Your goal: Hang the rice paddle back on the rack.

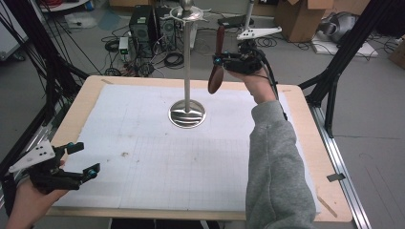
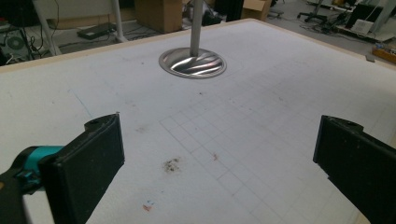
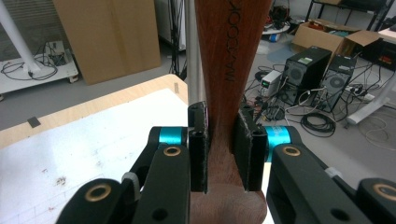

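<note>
Right gripper (image 3: 219, 154) clamps wooden spatula (image 3: 231, 60); metal stand (image 1: 187, 67) just beside.

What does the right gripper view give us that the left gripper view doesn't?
Right gripper view: the right hand-held gripper shut on a wooden utensil, printed lettering along its handle, with computer towers on the floor behind.
Left gripper view: the left hand-held gripper open and holding nothing, above the white mat, plus the stand's round steel base.
Both: the steel stand pole and the white gridded mat.
</note>
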`<act>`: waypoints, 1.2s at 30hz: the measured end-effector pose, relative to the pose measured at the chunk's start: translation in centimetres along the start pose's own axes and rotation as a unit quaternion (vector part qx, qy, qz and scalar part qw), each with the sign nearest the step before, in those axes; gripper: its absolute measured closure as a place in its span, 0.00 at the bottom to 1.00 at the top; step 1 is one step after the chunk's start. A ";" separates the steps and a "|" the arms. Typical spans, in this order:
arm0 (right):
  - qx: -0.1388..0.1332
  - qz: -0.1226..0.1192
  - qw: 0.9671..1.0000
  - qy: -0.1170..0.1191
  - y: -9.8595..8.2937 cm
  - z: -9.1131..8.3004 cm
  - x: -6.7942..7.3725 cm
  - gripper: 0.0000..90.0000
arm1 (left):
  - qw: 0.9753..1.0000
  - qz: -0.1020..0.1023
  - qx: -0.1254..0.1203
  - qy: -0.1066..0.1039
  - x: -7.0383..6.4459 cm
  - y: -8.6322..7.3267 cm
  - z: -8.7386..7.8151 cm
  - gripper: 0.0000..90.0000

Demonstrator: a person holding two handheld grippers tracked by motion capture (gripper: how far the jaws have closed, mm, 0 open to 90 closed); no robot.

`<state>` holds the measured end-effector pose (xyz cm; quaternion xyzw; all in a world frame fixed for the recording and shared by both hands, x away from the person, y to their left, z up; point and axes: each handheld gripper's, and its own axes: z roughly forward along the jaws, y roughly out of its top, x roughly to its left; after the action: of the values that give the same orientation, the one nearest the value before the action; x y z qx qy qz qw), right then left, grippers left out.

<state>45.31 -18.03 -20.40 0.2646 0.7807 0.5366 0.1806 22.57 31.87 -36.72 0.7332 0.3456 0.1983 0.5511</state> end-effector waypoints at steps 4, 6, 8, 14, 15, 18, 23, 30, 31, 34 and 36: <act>-0.003 -0.001 1.000 -0.001 0.4 0.0 0.0 0.86 | 1.000 -0.004 -0.003 0.004 0.0 -0.1 -0.5 0.03; -0.004 0.000 1.000 0.001 0.7 0.0 0.0 0.86 | 1.000 -0.005 -0.005 0.007 0.1 -0.2 -0.7 0.03; -0.005 -0.001 1.000 0.002 0.9 0.1 0.0 0.86 | 1.000 -0.006 -0.005 0.008 0.1 -0.3 -0.8 0.03; -0.009 0.001 1.000 0.009 1.4 0.4 -0.1 0.86 | 1.000 -0.003 -0.006 0.010 0.1 -0.2 -1.2 0.03; -0.008 0.002 1.000 0.007 1.5 0.4 -0.1 0.86 | 1.000 -0.004 -0.007 0.011 0.1 -0.2 -1.2 0.03; -0.007 0.002 1.000 0.006 1.6 0.2 -0.3 0.86 | 1.000 -0.004 -0.008 0.011 0.1 -0.2 -1.2 0.03; -0.002 0.000 1.000 0.003 2.1 0.1 -0.2 0.86 | 1.000 -0.003 -0.003 0.010 0.0 -0.3 -1.1 0.03; -0.002 -0.006 1.000 0.009 2.6 0.4 0.1 0.86 | 1.000 -0.004 -0.004 0.011 0.0 -0.3 -1.3 0.03; -0.002 -0.006 1.000 0.009 2.6 0.4 0.1 0.86 | 1.000 -0.004 -0.004 0.011 0.0 -0.3 -1.3 0.03; -0.002 -0.007 1.000 0.010 2.7 0.6 0.3 0.86 | 1.000 -0.004 -0.004 0.015 0.1 -0.4 -1.4 0.03; -0.003 -0.008 1.000 0.011 2.8 0.6 0.3 0.86 | 1.000 -0.005 -0.003 0.016 0.1 -0.4 -1.5 0.03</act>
<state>46.02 -16.57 -18.04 0.2522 0.7828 0.5405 0.1774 21.51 33.04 -36.67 0.7266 0.3575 0.2083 0.5485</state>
